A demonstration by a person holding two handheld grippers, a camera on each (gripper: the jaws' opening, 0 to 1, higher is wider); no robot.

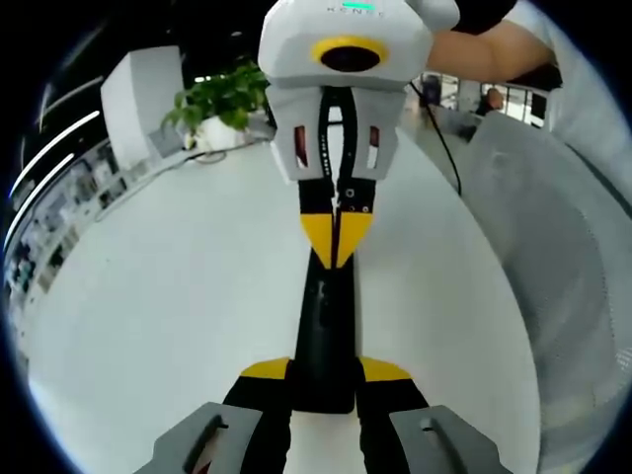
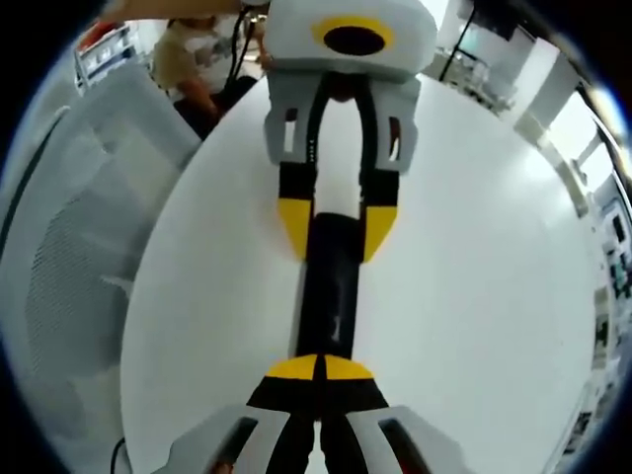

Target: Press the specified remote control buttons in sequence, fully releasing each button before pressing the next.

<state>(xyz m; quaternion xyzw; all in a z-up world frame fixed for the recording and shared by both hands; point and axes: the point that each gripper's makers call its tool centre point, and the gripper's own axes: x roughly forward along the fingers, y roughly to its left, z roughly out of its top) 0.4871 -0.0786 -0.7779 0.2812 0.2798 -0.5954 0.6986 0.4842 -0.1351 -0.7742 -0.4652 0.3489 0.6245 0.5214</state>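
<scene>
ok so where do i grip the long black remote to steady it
Grip the long black remote control by its two long edges at one end, coming in lengthwise along the white table. It lies flat and narrow, so a claw spans it and leaves the top free. The left claw sits so; the shut right claw touches the other end.

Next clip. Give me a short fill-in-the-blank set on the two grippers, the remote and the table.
1. The remote lies on a table whose colour is ____.
2. The left gripper has one jaw on each ____ of the remote's end.
3. The right gripper points at the remote with its yellow-tipped jaws ____.
4. At the table's far edge in the left gripper view stands a green ____.

Missing words: white; side; shut; plant
</scene>
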